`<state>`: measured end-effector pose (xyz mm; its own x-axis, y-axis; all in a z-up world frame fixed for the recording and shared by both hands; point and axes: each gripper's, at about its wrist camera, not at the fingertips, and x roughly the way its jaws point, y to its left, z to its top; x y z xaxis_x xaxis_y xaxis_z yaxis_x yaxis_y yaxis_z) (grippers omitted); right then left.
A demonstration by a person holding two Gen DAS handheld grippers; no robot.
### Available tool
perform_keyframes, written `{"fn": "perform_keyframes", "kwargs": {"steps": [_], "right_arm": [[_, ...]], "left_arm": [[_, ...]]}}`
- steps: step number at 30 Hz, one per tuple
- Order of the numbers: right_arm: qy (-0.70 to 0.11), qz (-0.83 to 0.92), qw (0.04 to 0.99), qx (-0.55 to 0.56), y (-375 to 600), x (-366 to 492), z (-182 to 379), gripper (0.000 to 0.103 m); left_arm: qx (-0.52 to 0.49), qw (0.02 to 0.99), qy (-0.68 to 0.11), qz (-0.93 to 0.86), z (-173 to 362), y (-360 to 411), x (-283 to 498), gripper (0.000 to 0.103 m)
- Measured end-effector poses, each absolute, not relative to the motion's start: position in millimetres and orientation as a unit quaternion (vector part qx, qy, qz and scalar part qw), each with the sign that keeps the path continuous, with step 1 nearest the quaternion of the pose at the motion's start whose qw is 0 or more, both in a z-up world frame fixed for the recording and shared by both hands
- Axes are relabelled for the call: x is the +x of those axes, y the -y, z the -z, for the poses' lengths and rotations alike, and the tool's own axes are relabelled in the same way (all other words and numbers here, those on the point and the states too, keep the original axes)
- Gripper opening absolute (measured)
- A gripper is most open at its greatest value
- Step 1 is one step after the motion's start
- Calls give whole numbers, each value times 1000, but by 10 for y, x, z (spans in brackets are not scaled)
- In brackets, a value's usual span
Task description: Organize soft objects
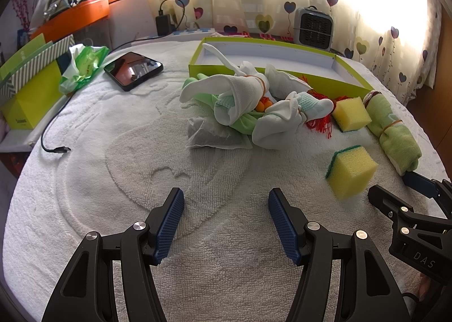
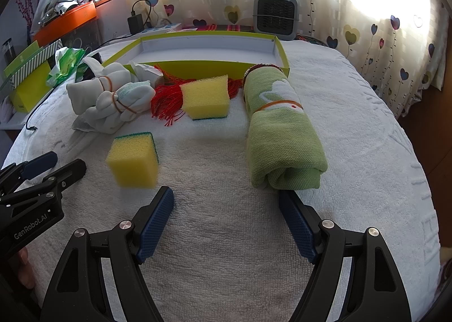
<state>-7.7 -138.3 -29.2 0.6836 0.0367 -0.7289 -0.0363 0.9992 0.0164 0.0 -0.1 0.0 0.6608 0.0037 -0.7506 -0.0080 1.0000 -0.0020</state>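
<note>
Your left gripper [image 1: 226, 223] fingers are spread wide and empty; ahead of them lies the sock bundle [image 1: 245, 102]. Your right gripper [image 2: 226, 220] is just as wide, nothing held, with the near sponge [image 2: 134, 159] beyond its left finger and the rolled green towel [image 2: 282, 135] just past its right. You're between picks: close on the towel, then carry it to the green box [image 2: 209, 63].
</note>
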Motion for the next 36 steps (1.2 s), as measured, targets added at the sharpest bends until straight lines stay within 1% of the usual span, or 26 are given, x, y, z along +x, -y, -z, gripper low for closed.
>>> {"fn": "perform_keyframes", "kwargs": {"steps": [26, 36], "right_arm": [[-398, -24, 917, 2, 1395, -76, 293, 77], [-395, -63, 917, -6, 1454, -143, 255, 77]], "left_arm": [[-1, 911, -412, -4, -1, 1, 0, 62], [-3, 907, -421, 14, -38, -38, -14, 62]]}}
